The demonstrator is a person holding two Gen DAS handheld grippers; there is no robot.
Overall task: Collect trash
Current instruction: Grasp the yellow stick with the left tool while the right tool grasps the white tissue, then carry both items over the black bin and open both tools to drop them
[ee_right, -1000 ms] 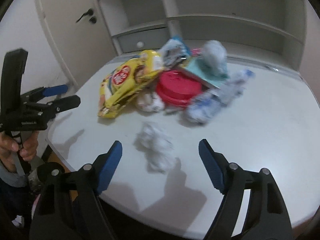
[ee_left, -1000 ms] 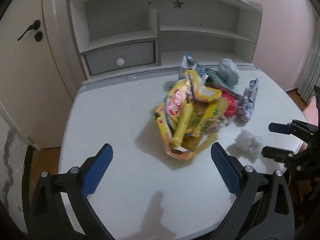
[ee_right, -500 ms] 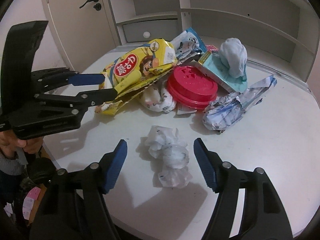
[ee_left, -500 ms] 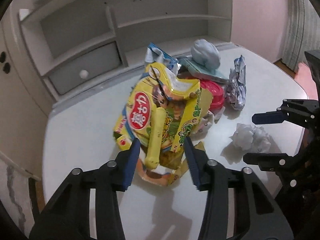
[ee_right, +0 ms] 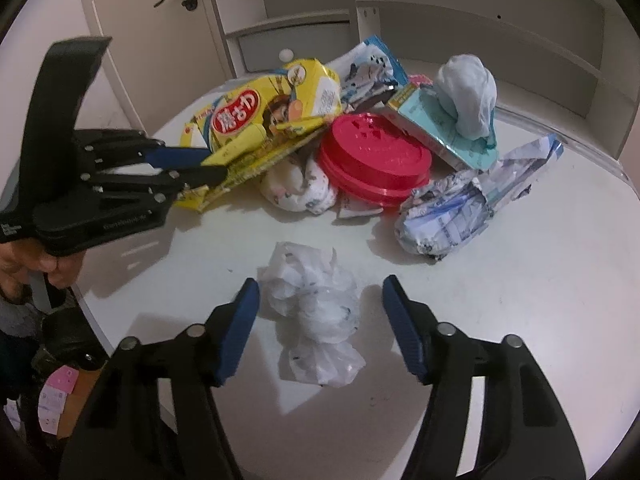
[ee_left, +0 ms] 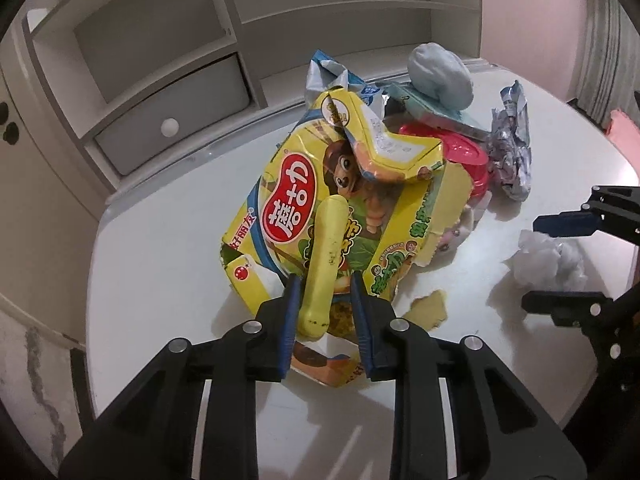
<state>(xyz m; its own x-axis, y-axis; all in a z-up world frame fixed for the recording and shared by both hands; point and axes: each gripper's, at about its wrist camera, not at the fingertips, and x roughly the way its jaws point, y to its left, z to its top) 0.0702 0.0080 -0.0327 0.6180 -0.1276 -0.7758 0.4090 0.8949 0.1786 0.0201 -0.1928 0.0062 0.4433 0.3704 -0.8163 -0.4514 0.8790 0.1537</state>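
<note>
A heap of trash lies on the white table (ee_left: 168, 264). At its front is a torn yellow snack box (ee_left: 288, 200) with a yellow stick-shaped piece (ee_left: 326, 256) resting on it. My left gripper (ee_left: 325, 304) is closing its jaws on the near end of that stick and the box edge, and the pads touch them. The right wrist view shows the left gripper (ee_right: 208, 166) clamped on the box (ee_right: 256, 120). My right gripper (ee_right: 320, 282) straddles a crumpled white plastic bag (ee_right: 316, 312). Its jaws are closing, with a gap on both sides of the bag.
Behind the box lie a red lid (ee_right: 372, 160), a teal tissue pack (ee_right: 444, 128) with a pale blue wad (ee_right: 468, 92), a crumpled silver-blue wrapper (ee_right: 460, 208) and a white patterned bundle (ee_right: 296, 192). A white shelf unit (ee_left: 168, 92) borders the table's far side.
My left gripper came forward and down onto the yellow box and its jaws narrowed from wide open. My right gripper dropped closer to the white bag and its jaws narrowed a little.
</note>
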